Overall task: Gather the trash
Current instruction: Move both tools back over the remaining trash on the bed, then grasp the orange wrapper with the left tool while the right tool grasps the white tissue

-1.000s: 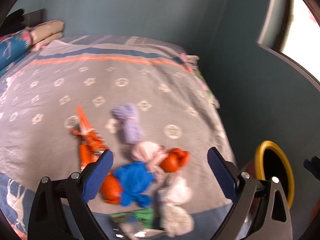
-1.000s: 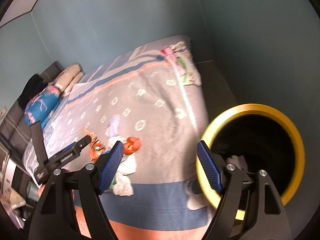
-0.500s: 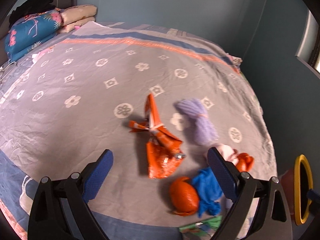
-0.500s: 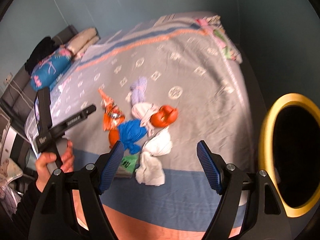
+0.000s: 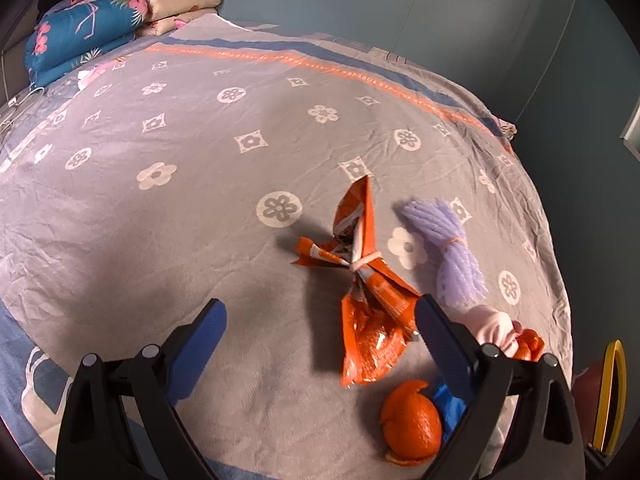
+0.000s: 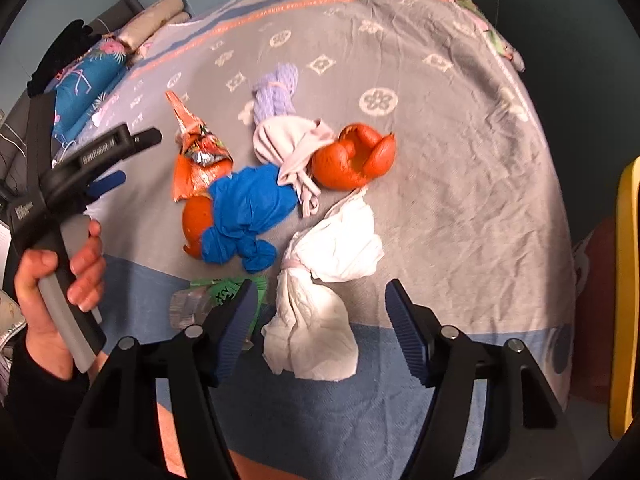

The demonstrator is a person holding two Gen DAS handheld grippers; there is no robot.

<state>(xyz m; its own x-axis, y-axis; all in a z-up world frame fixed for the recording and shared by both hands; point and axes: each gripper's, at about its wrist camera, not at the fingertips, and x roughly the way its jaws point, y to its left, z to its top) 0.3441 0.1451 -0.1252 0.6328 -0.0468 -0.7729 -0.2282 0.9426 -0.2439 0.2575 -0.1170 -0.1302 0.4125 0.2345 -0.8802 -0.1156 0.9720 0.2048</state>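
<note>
1. Both of your grippers are coming down closer over the bedspread [image 5: 168,248] than a second ago; the yellow-rimmed bin [image 6: 626,288], which was filling the right wrist view, is now sliding off to its right edge.
2. Your right gripper [image 6: 318,320] is hanging with its jaws apart, and they have just been closing a little. The white crumpled tissue [image 6: 320,288] is lying between them, but the pads are not yet pressing on it.
3. Your left gripper [image 5: 320,344] is also standing apart and holding nothing, with the orange snack wrapper [image 5: 370,320] just inside its right finger.
4. Moving outward, the rest of the trash is sitting in one cluster near the bed's near edge: blue crumpled cloth [image 6: 248,208], orange peel [image 6: 354,156], a pale pink wad [image 6: 288,140], a purple bundle [image 6: 278,88] farther off, and a green packet [image 6: 230,290] by your right gripper's left finger.
5. You are approaching for a pick, I judge. Next, lower your right gripper around the tissue's knotted middle, close firmly, then carry it right to the bin.
</note>
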